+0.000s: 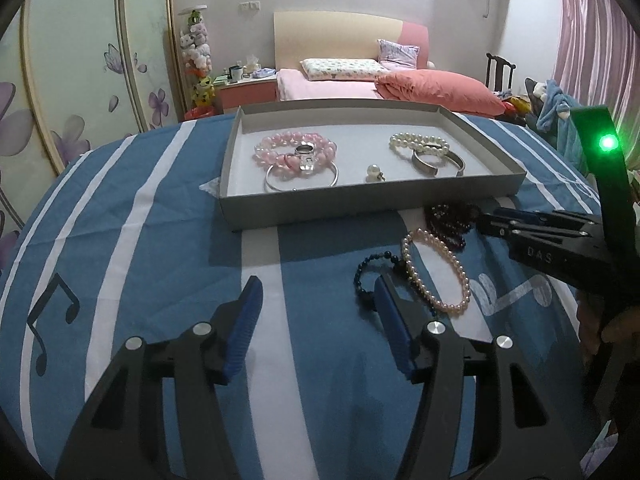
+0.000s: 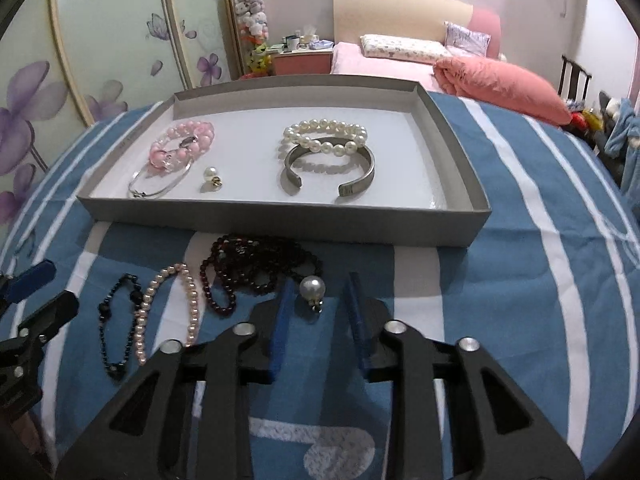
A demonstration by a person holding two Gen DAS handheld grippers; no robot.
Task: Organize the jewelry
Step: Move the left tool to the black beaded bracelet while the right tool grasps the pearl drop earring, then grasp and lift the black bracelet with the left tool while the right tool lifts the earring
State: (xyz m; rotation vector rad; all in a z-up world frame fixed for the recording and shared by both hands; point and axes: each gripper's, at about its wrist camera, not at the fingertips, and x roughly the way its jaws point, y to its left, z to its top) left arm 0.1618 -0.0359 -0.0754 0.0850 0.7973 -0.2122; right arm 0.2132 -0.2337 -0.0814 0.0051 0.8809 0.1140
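A grey tray (image 2: 280,220) (image 1: 320,210) on the blue striped cloth holds pink bead bracelets (image 2: 184,144), a thin silver bangle (image 2: 160,190), a pearl earring (image 2: 210,176), a white pearl bracelet (image 2: 324,136) and a silver cuff (image 2: 328,172). In front of it lie a dark red bead strand (image 2: 256,264), a pale pink pearl bracelet (image 2: 188,300) (image 1: 440,268) and a dark blue bead bracelet (image 2: 116,320) (image 1: 370,276). My right gripper (image 2: 318,300) is open around a loose pearl earring (image 2: 312,289) on the cloth. My left gripper (image 1: 316,300) is open and empty beside the blue bracelet.
The cloth-covered table has music-note prints (image 1: 56,312). Beyond it stand a pink bed (image 1: 360,80), a nightstand (image 1: 248,88), a flowered wardrobe (image 1: 80,80) and a chair with clothes (image 1: 552,100). The right gripper's body (image 1: 560,240) reaches in from the right in the left wrist view.
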